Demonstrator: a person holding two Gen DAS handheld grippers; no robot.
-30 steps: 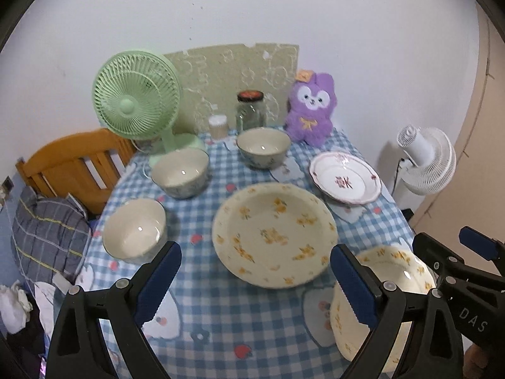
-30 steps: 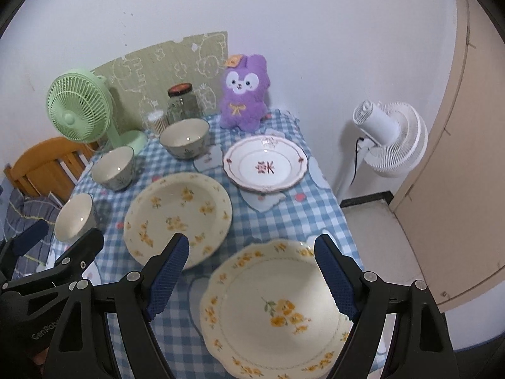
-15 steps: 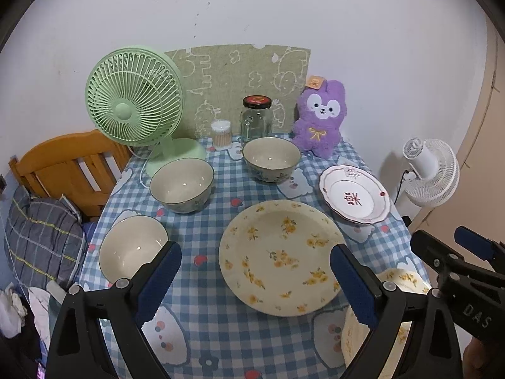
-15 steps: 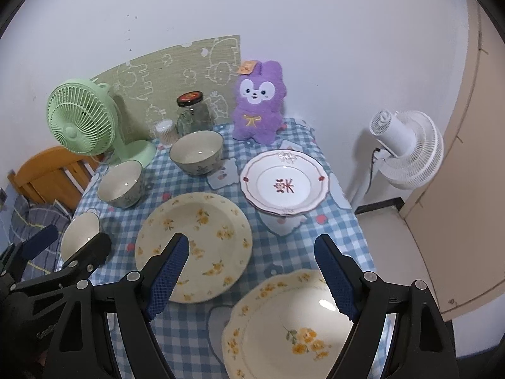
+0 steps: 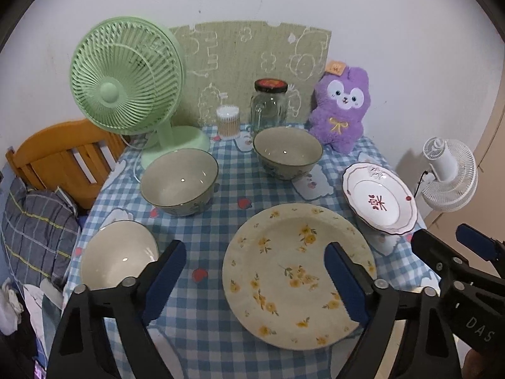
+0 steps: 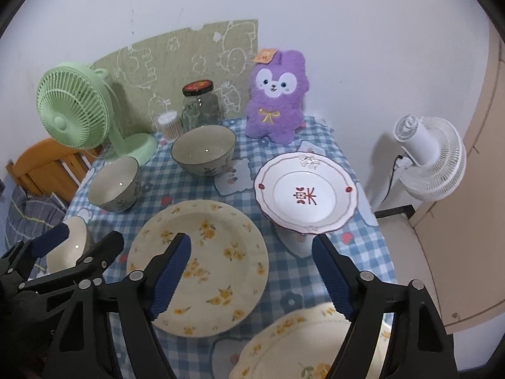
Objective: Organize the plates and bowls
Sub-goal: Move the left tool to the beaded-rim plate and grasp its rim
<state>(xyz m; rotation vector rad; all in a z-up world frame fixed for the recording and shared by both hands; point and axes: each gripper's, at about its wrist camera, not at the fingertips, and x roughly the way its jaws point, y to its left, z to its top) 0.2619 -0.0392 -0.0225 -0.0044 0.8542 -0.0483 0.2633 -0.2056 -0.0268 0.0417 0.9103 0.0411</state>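
Both tools hung above the near edge of the table with nothing between their blue pads. The left hand-held gripper was spread wide and released, one finger over a white bowl at the near left edge, the other over a large yellow-flowered plate in the middle of the table. The right hand-held gripper was likewise spread wide and released, its fingers framing the gap between that plate and a second yellow-flowered plate at the near right corner.

A white plate with a red mark sat by the right edge, apart from the flowered plates. Two grey-green bowls stood farther back: one bowl toward the left edge, another bowl nearer the far edge. Along the far edge stood a green fan, a small pot of cotton swabs, a glass jar and a purple plush toy. A white fan stood on the floor beyond the right edge.
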